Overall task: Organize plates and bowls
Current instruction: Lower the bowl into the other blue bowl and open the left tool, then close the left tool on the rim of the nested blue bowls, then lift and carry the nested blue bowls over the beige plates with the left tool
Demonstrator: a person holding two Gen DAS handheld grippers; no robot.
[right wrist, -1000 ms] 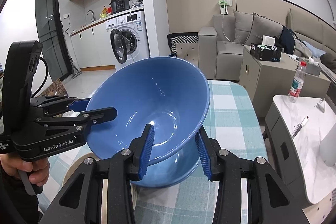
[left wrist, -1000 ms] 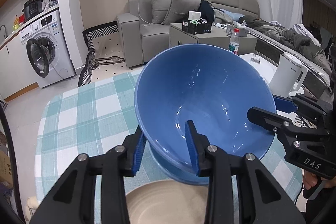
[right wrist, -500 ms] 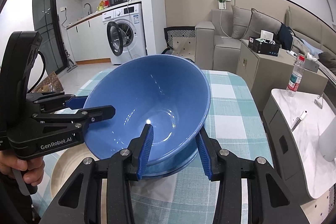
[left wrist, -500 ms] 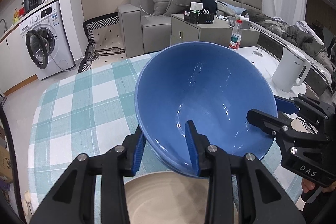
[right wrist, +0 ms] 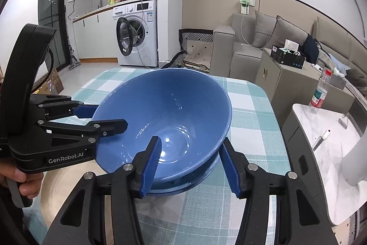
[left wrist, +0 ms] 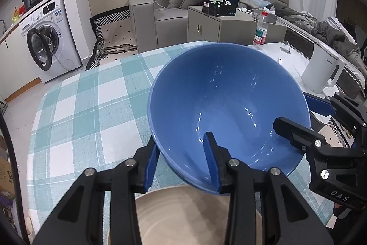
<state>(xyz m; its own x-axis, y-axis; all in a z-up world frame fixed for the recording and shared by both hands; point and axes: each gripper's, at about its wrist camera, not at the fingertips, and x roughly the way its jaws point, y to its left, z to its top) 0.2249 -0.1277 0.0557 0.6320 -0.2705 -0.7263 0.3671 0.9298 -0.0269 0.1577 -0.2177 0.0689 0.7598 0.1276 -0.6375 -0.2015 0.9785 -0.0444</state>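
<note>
Top bowl point(right wrist: 169, 111) nested in lower bowl point(right wrist: 183, 185) on table point(left wrist: 91, 107), plate point(left wrist: 183, 217) just beside, kettle point(left wrist: 321, 75) right.

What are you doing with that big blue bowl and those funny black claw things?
A person holds a black two-finger gripper in each hand. Together they have set the big glossy blue bowl into another blue bowl on the teal-and-white checked tablecloth. The left gripper and right gripper each straddle the rim with jaws opening, letting go. A beige ridged plate sits just beside the stack.
</note>
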